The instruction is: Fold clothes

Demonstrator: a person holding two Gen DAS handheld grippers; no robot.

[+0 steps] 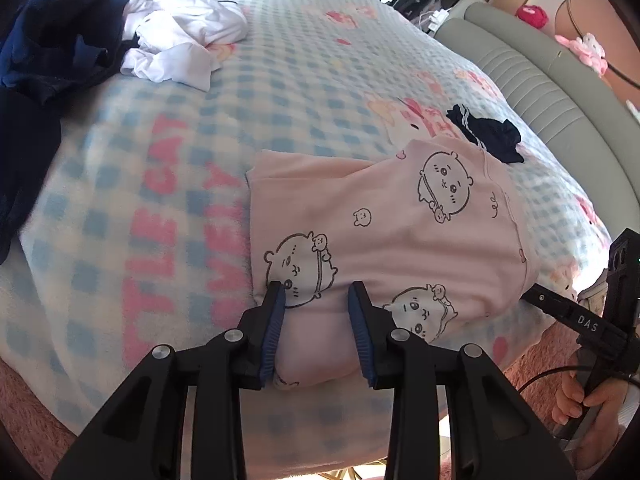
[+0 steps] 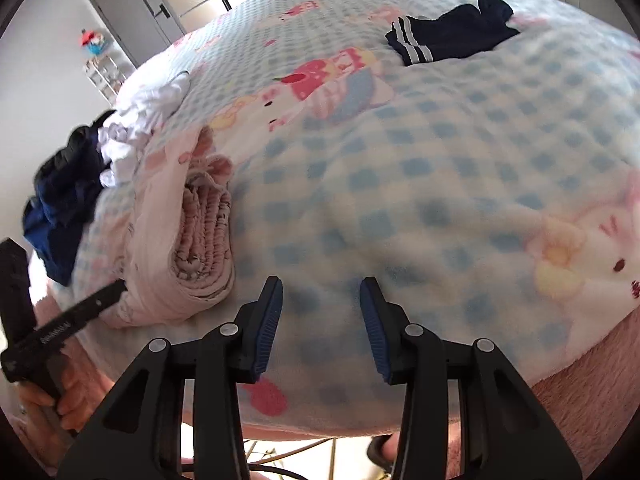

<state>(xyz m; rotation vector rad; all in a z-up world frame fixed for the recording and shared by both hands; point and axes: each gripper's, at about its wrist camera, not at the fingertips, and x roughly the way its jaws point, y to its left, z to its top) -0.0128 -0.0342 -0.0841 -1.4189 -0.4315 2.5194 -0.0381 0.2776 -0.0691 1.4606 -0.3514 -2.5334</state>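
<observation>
In the left wrist view, the left gripper (image 1: 316, 296) stands partly open above the near edge of a folded pink garment (image 1: 384, 232) printed with small cartoon animals. Its 2 blue pads (image 1: 276, 320) rest at the cloth with a hump of pink fabric between them, but I cannot tell if they press on it. The garment lies on a blue checked blanket (image 1: 280, 60) with pink letters, partly readable as "CAT". A small navy piece with white stripes (image 1: 486, 134) touches the garment's far corner. White clothes (image 1: 180, 36) and navy clothes (image 1: 56, 40) are piled far left. At the right edge another gripper arm shows "DAS" (image 1: 587, 326).

In the right wrist view, the right gripper (image 2: 321, 300) is partly open over the bare blanket (image 2: 440, 168), holding nothing. The pink garment (image 2: 200, 236) lies to its left, showing its layered folds.
</observation>
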